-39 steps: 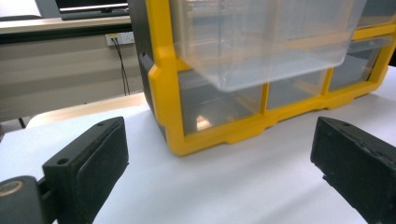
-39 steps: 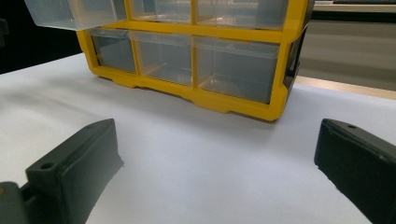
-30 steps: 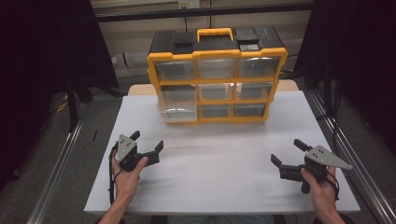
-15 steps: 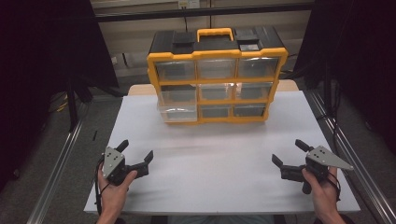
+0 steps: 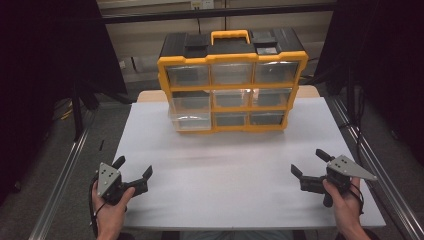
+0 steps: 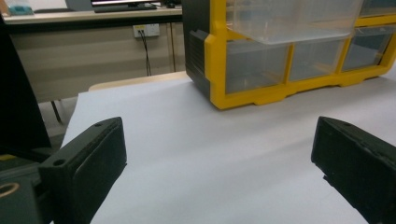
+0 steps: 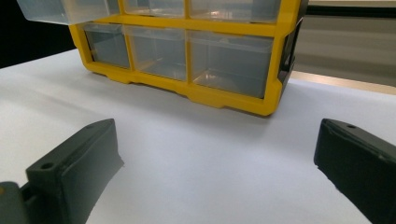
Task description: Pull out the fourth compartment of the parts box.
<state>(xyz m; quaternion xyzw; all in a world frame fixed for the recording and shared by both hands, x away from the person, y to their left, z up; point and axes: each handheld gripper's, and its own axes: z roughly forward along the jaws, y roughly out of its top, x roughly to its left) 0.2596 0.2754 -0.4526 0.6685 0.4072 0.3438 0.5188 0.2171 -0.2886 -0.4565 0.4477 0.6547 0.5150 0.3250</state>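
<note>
organizer [image 6: 280,60]: top cut off by frame | drawer [image 7: 65,10]: contents unreadable, upper part cropped

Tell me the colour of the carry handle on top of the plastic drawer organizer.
Yellow-orange, matching the frame. The carry handle on the plastic drawer organizer shows best in the high view.

A white sheet covers the counter [image 5: 240,190], whose pale wooden edge [image 5: 150,95] shows at the far side. Grey floor [image 5: 45,165] lies to the left, with metal rails [image 5: 65,170] along both sides and black curtains [image 5: 45,55] beyond. Behind stands a beige wall [image 6: 93,56] with a white socket [image 6: 146,30].
</note>
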